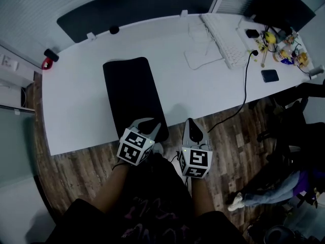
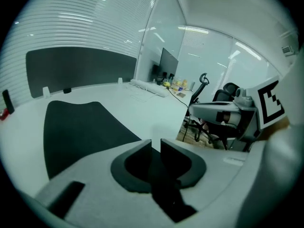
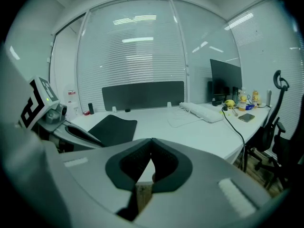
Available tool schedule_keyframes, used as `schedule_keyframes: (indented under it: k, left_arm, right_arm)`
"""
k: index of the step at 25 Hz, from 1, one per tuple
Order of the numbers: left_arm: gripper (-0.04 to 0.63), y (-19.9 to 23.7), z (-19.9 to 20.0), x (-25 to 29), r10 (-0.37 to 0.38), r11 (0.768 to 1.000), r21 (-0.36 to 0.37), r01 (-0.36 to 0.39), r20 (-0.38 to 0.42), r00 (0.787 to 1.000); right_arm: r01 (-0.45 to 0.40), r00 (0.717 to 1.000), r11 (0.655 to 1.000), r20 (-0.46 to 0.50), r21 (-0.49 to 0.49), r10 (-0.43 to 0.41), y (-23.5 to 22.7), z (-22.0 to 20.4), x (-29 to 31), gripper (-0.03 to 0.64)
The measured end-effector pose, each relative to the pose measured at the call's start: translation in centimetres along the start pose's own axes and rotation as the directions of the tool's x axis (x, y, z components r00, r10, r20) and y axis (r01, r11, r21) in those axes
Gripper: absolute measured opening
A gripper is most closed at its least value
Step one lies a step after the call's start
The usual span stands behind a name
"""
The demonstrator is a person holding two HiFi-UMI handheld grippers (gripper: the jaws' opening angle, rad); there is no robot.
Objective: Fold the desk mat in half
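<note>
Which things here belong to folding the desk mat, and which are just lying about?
Job: desk mat, flat on the desk; left gripper, at its near corner; right gripper, off the desk edge.
Lying about: keyboard, monitor, phone, black cable, red item.

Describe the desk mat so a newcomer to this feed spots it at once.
Find the long white desk filling the head view. On its left half, running to the near edge, lies the desk mat. It is the only big black rectangle lying flat; the dark panel stands upright behind the desk, and the keyboard is white.
</note>
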State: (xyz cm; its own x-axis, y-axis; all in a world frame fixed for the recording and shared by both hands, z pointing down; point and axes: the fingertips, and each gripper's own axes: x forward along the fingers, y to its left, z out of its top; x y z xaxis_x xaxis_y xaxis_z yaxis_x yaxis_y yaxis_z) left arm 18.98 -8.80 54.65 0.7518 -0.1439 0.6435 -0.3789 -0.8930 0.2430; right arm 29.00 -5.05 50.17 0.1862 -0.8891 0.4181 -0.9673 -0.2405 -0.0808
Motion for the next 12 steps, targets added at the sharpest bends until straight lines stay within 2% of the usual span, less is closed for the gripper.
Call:
schedule_keyframes:
  k: [7,12]
  left_arm:
    - [0.008,4.2,1.1,-3.8,0.144,0.989,-0.054,-0.140,0.084,0.986]
    - [-0.002,7.1,0.5,-6.8,0.236,0.967,-0.131,-0.220,0.124,0.964]
  right_arm:
    - [-0.104,0.994,0.993,0.012,-0.047,0.105,3.4,2.3,1.6,0.008]
    - [-0.203,0.979,0.974,0.004,-0.099,0.204,6.9,3.2,3.2,0.006]
